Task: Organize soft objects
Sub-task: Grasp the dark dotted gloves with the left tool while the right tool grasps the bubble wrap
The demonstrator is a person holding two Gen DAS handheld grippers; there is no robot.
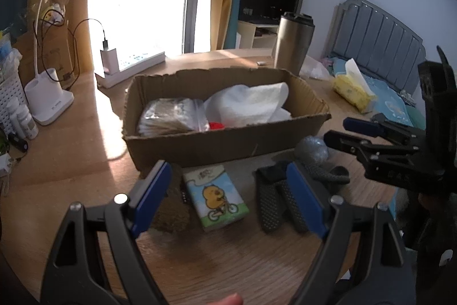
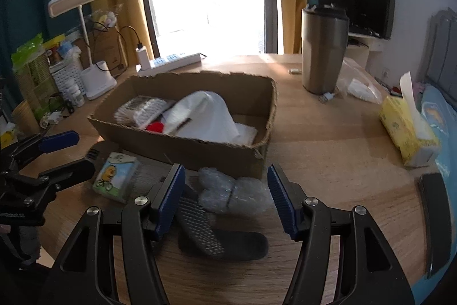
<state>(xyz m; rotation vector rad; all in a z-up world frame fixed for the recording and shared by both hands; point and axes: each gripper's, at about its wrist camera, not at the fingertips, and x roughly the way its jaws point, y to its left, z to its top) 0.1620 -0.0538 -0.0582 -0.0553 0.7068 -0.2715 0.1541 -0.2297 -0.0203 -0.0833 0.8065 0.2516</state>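
A cardboard box (image 1: 225, 145) (image 2: 182, 146) on the wooden table holds a white towel (image 1: 248, 105) (image 2: 205, 116), a clear bag of brown items (image 1: 171, 116) (image 2: 142, 107) and something red (image 1: 215, 125). In front of it lie a tissue pack with a cartoon chick (image 1: 215, 196) (image 2: 117, 176), dark grey dotted socks (image 1: 282, 205) (image 2: 220, 239), a bubble-wrap wad (image 1: 312, 152) (image 2: 234, 190) and a brown pad (image 1: 171, 207). My left gripper (image 1: 228, 196) is open over the tissue pack. My right gripper (image 2: 225, 199) is open above the bubble wrap and socks.
A steel tumbler (image 1: 294, 45) (image 2: 324, 50), a yellow tissue box (image 1: 352, 92) (image 2: 408, 130), a white desk lamp (image 1: 48, 93) (image 2: 94, 76) and a power strip (image 1: 134, 67) (image 2: 174, 60) stand around the box. A bed (image 1: 382, 47) lies off the right edge.
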